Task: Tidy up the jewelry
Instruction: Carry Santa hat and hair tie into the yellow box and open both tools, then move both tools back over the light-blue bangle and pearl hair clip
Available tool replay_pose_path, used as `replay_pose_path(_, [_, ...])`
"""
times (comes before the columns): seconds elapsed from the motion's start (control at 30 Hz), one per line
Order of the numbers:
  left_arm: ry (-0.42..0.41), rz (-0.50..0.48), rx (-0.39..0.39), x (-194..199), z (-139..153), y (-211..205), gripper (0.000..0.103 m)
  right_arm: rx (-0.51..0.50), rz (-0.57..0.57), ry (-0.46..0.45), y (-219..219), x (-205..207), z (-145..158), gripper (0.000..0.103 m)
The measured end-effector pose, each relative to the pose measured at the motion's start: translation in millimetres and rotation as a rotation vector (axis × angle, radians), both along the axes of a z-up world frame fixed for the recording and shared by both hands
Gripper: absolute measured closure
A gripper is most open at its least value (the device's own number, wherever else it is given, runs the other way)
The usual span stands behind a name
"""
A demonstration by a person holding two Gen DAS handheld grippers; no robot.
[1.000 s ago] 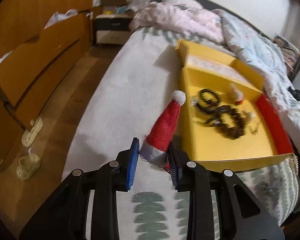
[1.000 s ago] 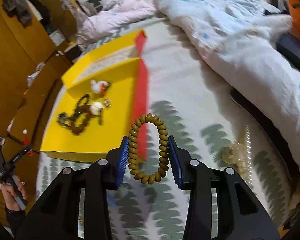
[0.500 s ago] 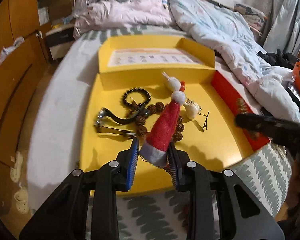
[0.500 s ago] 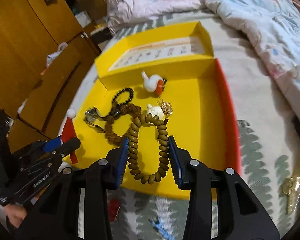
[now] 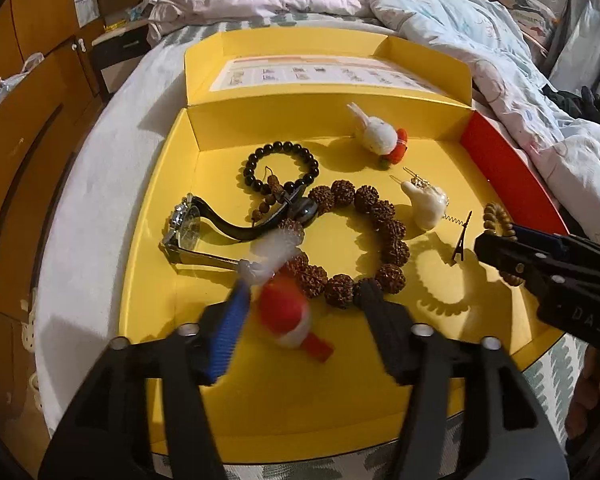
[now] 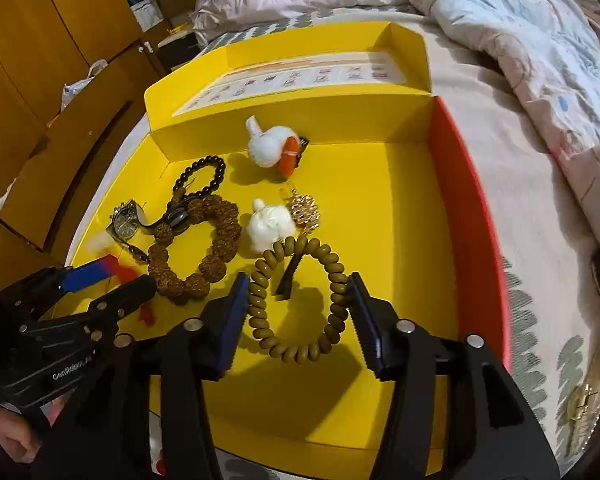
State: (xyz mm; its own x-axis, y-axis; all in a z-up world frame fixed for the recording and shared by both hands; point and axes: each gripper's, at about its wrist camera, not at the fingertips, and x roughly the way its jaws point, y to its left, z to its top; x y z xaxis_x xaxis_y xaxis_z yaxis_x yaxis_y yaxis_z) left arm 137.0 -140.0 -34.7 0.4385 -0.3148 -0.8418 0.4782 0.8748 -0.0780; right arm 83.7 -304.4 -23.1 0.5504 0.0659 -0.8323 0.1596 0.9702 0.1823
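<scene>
The left tool point(image 5: 300, 308) stands spread wide over the yellow box point(image 5: 380, 392); the Santa hat point(image 5: 284, 312), motion-blurred, sits loose between its fingers. The right tool point(image 6: 298, 312) has parted jaws, with the coil band point(image 6: 296, 300) spanning them, contact unclear. In the box lie two bead bracelets, one watch point(image 5: 188, 228) and two white figures.

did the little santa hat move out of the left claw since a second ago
Yes. The santa hat has slipped from between the opened left claw fingers, dropping blurred toward the yellow box floor near the watch.
</scene>
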Motion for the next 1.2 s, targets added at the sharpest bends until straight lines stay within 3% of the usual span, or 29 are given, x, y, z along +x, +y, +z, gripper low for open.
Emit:
replay_pose_path(0.07, [-0.017,0.003,0.000,-2.1,5.0,1.4,0.036,-0.001,-0.006,-0.014,-2.7,-2.7,4.3,0.047])
replay_pose_path(0.3, [-0.078,0.026,-0.057,-15.1,32.7,21.2,0.030,0.012,-0.023,-0.088,-13.5,-22.8,31.0,0.040])
replay_pose_path(0.47, [-0.125,-0.012,-0.038,-51.9,46.6,36.8,0.022,-0.020,-0.036,-0.119,-22.3,-48.4,48.5,0.038])
replay_pose_path(0.67, [-0.050,-0.130,0.052,-120.8,23.7,49.9,0.022,-0.127,-0.067,-0.116,-40.5,-111.3,67.0,0.030])
replay_pose_path(0.8, [-0.044,-0.188,0.117,-158.8,10.3,51.7,0.022,-0.147,-0.114,-0.081,-60.9,-157.9,70.9,0.026])
replay_pose_path(0.87, [-0.022,-0.192,0.161,-167.5,1.0,51.4,0.022,-0.133,-0.143,-0.068,-73.7,-178.7,72.9,0.024])
replay_pose_path(0.97, [0.034,-0.182,0.161,-171.2,-8.6,48.2,0.022,-0.119,-0.192,-0.062,-89.7,-198.1,75.3,0.021])
replay_pose_path(1.07, [0.030,-0.156,0.192,-172.0,-14.3,43.0,0.022,-0.081,-0.249,-0.045,-106.9,-214.2,75.4,0.020])
replay_pose_path(1.2, [0.040,-0.132,0.218,-171.8,-25.6,41.6,0.022,-0.117,-0.311,-0.007,-127.2,-221.3,69.2,0.019])
